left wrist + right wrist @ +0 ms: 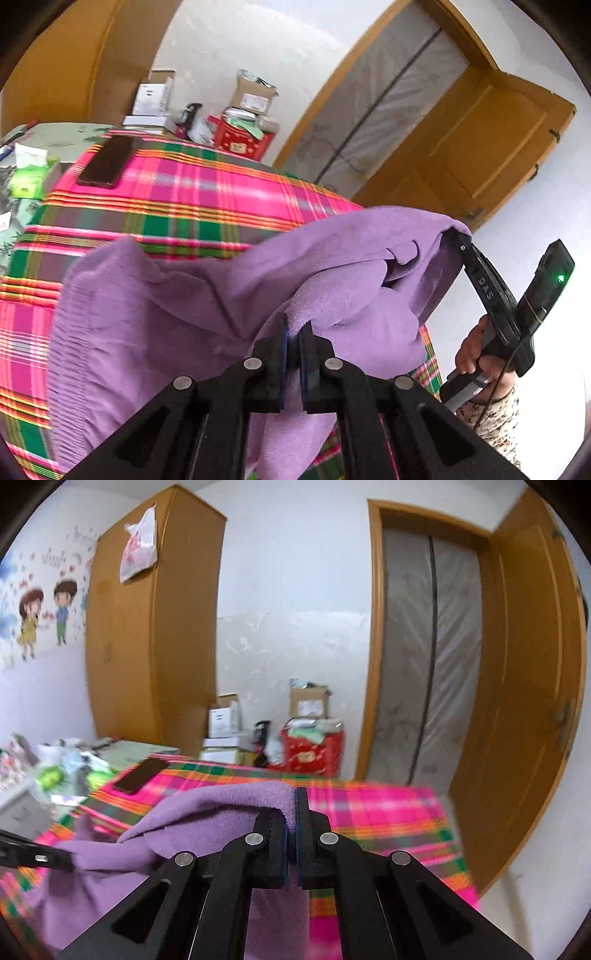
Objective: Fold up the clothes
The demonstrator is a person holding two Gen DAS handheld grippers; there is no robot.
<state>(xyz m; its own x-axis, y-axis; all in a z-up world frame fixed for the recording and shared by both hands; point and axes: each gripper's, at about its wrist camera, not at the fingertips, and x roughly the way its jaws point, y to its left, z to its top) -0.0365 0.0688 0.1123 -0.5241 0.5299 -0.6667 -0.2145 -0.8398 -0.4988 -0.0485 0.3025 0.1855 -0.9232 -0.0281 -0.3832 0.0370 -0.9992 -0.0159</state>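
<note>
The cloth (pixel 155 317) pinched in my black left gripper (pixel 294 328) is plain lilac purple; my right gripper (pixel 292 805) is black too, with blue pads; the bedspread (pixel 177 199) beneath is plaid in hot pink, green, orange and grey; the phone (pixel 107 160) on it is dark; the wardrobe (pixel 147 635) and door (pixel 524 686) are honey-orange wood; the box (pixel 242 142) is red; my sleeve (pixel 498 417) is mottled beige.

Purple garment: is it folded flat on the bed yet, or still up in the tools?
Not folded. The purple garment hangs bunched, pinched in the left tool and right tool, draping onto the plaid bedspread.
</note>
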